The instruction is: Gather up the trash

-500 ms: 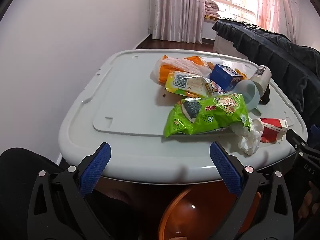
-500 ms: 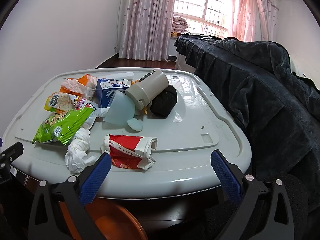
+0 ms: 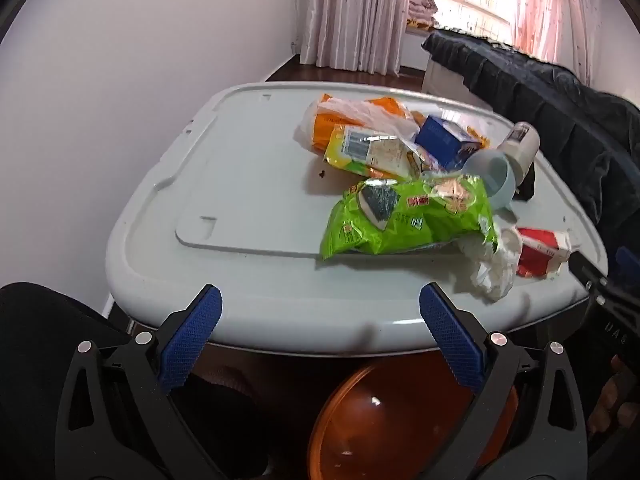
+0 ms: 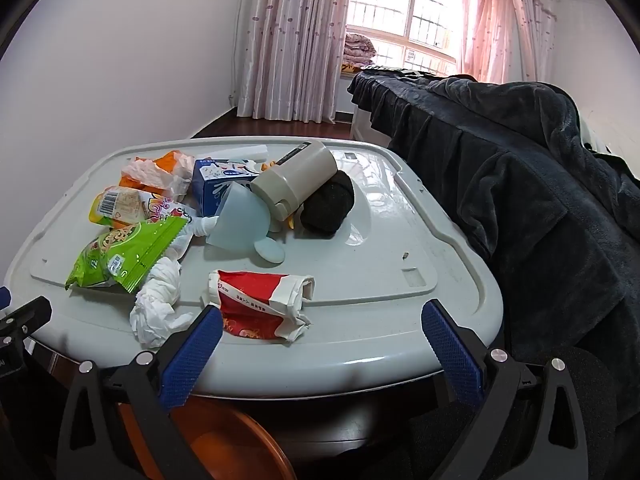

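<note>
Two views split the table (image 3: 248, 296): only the right wrist shows the black bundle (image 4: 328, 208) at 12 o'clock; only the left shows the person's hand (image 3: 612, 396). Trash, including the green snack bag (image 3: 408, 220), lies on top. Left gripper (image 3: 320, 344) and right gripper (image 4: 320, 356) jaws are released, empty.

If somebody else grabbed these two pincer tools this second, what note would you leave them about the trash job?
Left gripper: open, empty, at the near edge of the grey table.
Right gripper: open, empty, its left pad just in front of the red-and-white wrapper.
On the table: green snack bag, crumpled tissue, yellow snack packet, orange-and-white bag, blue carton, pale blue cup, beige canister.
Orange bin sits below the near edge.
Done: nothing visibly collected.
Left: everything.
</note>
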`<act>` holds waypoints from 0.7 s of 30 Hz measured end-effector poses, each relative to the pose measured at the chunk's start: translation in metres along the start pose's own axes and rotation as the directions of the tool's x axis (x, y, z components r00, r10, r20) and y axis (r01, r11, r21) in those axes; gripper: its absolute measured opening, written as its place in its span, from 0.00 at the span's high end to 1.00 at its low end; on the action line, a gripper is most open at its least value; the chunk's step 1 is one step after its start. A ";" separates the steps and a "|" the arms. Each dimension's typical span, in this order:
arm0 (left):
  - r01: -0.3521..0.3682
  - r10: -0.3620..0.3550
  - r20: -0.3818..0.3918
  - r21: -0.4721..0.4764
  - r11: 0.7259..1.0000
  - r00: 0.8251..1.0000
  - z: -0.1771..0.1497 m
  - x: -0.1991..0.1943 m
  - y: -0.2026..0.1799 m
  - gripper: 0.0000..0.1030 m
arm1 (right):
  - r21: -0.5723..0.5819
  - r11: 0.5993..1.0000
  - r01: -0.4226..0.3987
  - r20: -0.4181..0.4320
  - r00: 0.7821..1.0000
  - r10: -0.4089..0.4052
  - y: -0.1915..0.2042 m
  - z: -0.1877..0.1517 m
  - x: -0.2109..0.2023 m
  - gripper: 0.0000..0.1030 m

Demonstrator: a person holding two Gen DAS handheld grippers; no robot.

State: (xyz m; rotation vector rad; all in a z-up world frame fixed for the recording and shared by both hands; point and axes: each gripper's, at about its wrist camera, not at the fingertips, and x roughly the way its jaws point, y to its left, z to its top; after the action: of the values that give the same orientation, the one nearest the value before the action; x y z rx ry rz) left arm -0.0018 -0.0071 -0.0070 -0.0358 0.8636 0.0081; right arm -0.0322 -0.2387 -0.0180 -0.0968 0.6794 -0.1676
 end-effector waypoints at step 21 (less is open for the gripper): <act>-0.067 0.059 0.109 0.066 0.996 0.992 -0.001 -0.016 -0.005 0.07 | 0.004 1.000 0.017 -0.001 1.000 -0.017 -0.001 0.001 0.001 0.05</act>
State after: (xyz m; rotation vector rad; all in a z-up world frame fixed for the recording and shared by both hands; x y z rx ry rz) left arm -0.0129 -0.0117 0.0045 0.0569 0.7571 0.0389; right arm -0.0306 -0.2395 -0.0180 -0.0989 0.6795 -0.1851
